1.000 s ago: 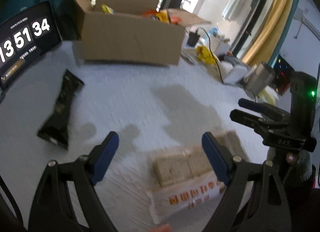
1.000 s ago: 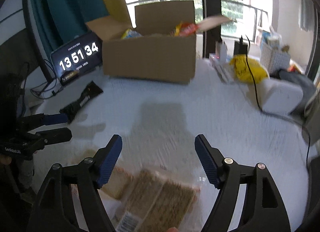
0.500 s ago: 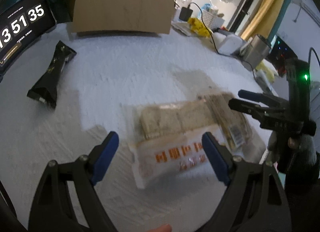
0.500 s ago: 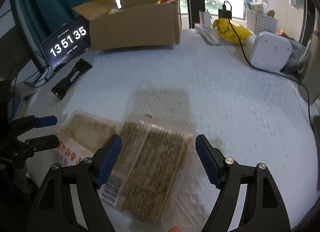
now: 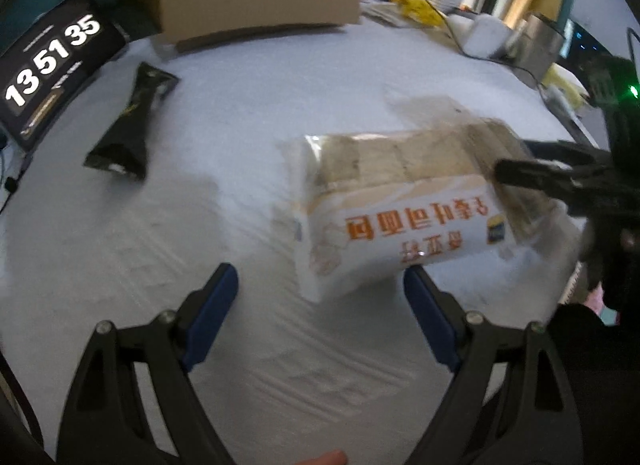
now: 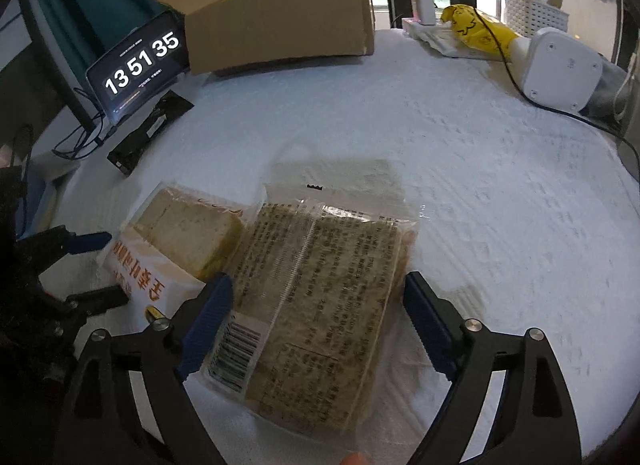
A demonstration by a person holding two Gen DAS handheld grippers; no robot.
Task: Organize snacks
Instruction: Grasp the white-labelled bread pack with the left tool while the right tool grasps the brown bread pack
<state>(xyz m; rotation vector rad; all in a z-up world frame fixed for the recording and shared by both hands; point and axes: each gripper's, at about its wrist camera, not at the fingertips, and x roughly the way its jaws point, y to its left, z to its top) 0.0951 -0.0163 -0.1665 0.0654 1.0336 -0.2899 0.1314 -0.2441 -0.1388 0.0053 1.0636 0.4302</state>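
Both grippers are coming down on the two bread packs lying side by side on the white cloth [image 6: 500,193], so the step in hand looks like the reach for a pick-up, with the cardboard box [image 6: 280,31] far ahead as the likely destination.

The right gripper [image 6: 316,305] is spread wide with the clear-wrapped pack [image 6: 320,289], printed back upward, lying between its blue pads, which do not press on it. Its jaws have just been opening further. The left gripper [image 5: 320,305] is also spread and grasps nothing. The white pack with orange lettering [image 5: 400,217] lies just ahead of it and toward its right finger, not yet between the pads.

Next, I judge, the right needs to settle lower and close across the pack's width. The left must shift rightward to straddle its own pack.

Compared with a second ago, both packs sit much larger and farther into the views, and the box has slid toward the top edge. A black snack pouch [image 5: 132,125] lies far off to the left gripper's left.
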